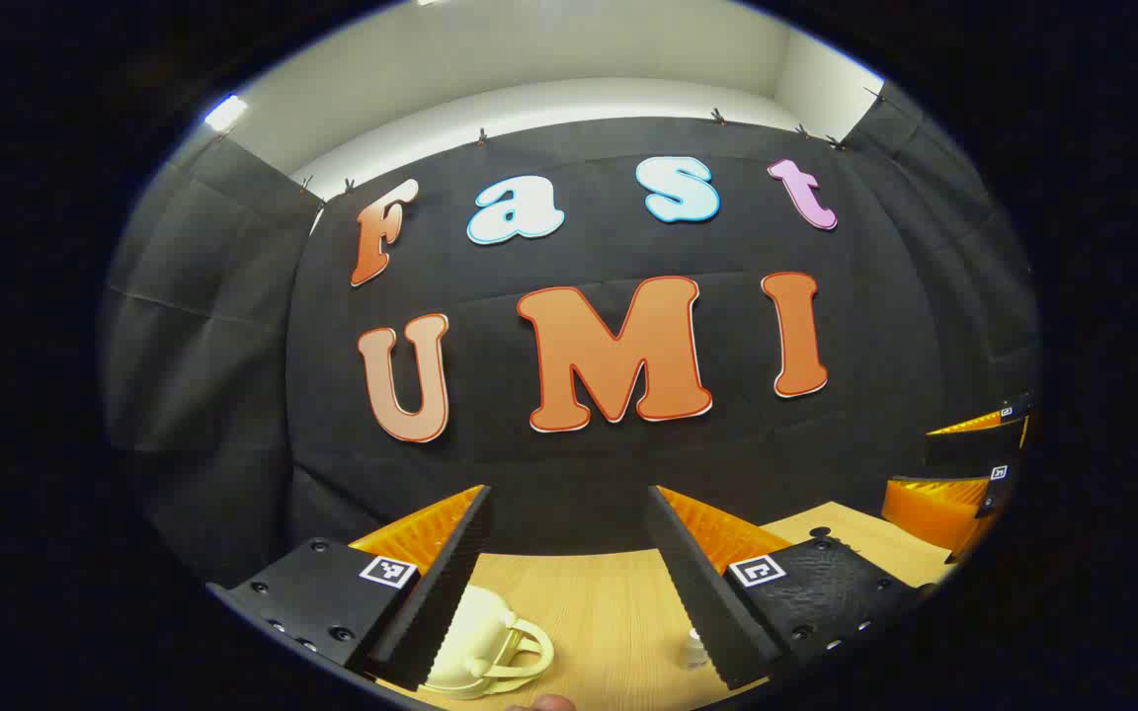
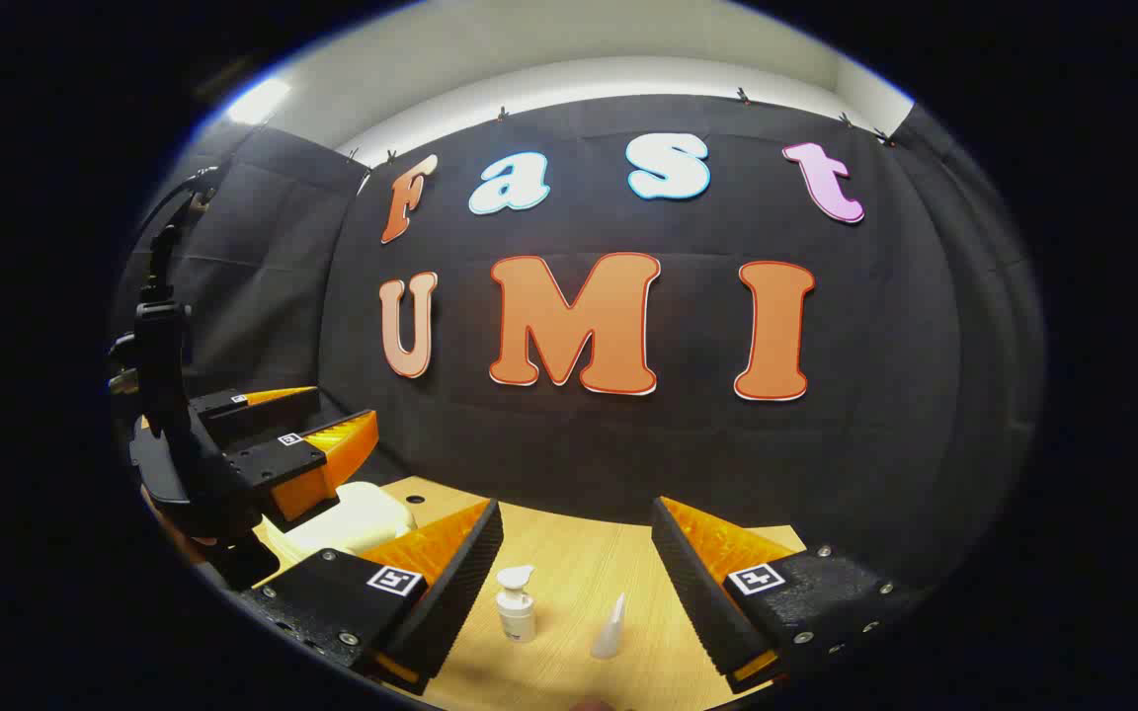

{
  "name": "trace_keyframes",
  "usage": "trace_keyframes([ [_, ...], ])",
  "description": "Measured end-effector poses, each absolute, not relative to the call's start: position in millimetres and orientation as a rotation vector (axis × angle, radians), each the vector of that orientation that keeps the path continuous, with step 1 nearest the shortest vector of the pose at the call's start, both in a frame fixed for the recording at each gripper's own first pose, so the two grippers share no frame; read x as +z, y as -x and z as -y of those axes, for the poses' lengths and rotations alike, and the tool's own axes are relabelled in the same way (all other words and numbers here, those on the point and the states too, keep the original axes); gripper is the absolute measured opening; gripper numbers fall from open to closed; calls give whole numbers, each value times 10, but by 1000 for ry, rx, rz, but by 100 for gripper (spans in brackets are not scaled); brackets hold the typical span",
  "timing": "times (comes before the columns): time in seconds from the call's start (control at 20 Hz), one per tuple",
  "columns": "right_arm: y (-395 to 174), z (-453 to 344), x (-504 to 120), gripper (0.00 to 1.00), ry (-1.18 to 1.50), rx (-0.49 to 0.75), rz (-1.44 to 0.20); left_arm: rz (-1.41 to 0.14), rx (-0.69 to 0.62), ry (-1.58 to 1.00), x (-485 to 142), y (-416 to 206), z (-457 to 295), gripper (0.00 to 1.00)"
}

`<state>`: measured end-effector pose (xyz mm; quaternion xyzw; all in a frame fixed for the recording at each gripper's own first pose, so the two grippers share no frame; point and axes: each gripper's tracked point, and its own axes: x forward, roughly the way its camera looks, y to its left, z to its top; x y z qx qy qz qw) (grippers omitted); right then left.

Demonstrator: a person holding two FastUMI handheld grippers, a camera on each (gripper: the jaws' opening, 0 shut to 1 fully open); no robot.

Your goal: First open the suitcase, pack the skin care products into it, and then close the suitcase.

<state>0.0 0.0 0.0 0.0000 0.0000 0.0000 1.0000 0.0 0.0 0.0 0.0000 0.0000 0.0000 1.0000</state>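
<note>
Wooden table (image 2: 569, 573), both grippers' fingers apparently empty, spread

A recording booth, not a home: black cloth walls (image 2: 925, 395) clipped up around a bare wooden tabletop (image 2: 569, 583) under white ceiling (image 1: 549, 49).

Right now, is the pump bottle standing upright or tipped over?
Upright. In the right gripper view the pump bottle stands on its base on the wooden table, nozzle on top, beside a small white tube.
</note>
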Motion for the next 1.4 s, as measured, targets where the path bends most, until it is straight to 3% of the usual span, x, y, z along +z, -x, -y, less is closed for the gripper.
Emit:
trace_keyframes([
  [0.6, -309, -415, 46, 97, -35, -81, -11, 9, -110, 58, 72, -375, -263, 99],
  [1.0, -271, -362, -53, 97, 11, -101, -35, 10, -93, -108, -112, -405, -342, 100],
  [1.4, -265, -303, -108, 97, 23, -106, -53, -139, -152, -238, -763, -355, -376, 99],
])
